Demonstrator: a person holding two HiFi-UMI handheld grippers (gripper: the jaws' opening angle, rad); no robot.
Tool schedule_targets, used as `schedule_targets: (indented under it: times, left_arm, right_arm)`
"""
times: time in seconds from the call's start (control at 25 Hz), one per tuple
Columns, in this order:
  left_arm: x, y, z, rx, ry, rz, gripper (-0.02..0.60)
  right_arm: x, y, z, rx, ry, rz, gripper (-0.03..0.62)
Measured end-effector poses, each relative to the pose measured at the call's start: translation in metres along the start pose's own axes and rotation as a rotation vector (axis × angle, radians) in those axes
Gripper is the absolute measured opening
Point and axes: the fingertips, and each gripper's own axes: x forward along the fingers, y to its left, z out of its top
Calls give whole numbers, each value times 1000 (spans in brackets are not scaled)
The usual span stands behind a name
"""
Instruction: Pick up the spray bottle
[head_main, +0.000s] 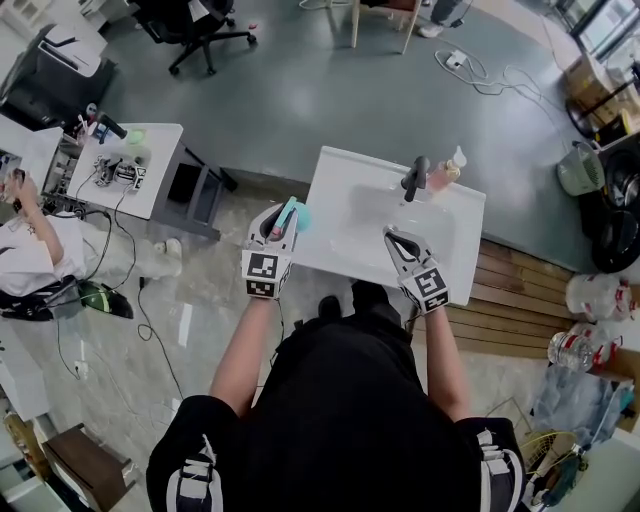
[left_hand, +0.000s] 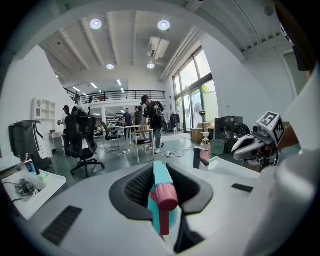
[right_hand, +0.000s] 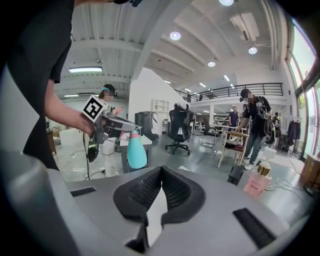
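A teal spray bottle (head_main: 298, 215) with a pink nozzle hangs over the left edge of the white sink (head_main: 340, 175), lifted off it. My left gripper (head_main: 283, 224) is shut on it. In the left gripper view the bottle's neck (left_hand: 161, 192) is pinched between the black pads of the left gripper (left_hand: 160, 174). The right gripper view shows the bottle (right_hand: 136, 150) hanging under the left gripper (right_hand: 116, 126). My right gripper (head_main: 396, 238) hovers over the basin with its jaws shut and empty; its tips (right_hand: 161, 171) meet with nothing between them.
A dark faucet (head_main: 415, 178) and a pink soap bottle (head_main: 447, 170) stand at the sink's far rim. A white desk (head_main: 125, 170) with small items is at the left. Cables, chairs and people are on the floor beyond.
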Motion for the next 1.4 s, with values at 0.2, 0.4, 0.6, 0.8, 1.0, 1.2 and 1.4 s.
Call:
schedule_targets:
  times: [0.2,0.4,0.6,0.8,1.0,1.2,1.4]
  left_arm:
    - [-30,-1,-9,4,-3,11,96]
    - [-56,-7,-13,4,-15,9,96]
    - [-71,-7,-13,3,-24,12,97]
    - [-78,-11,-16,2,-25,4,97]
    - [-80,-20,-17,0,-27,-1,97]
    - [-81,-25,-17,1,-33,0,97]
    - [-81,-32,-17,-1,-32,-4,97]
  right_arm:
    - [-12,20,-2,-11,-6,-14,17]
    - [-24,40,1,-19,-19,-26,17]
    - [-32,56,5,-41,-22,-30,15]
    - [-38,64,5,-39,-22,-38,15]
    - [-44,64,0,-44,-21,-47,15]
    - [-48,63,0,-47,-25,-54,15]
    - [-54,62,-2,-47,-25,-57,15]
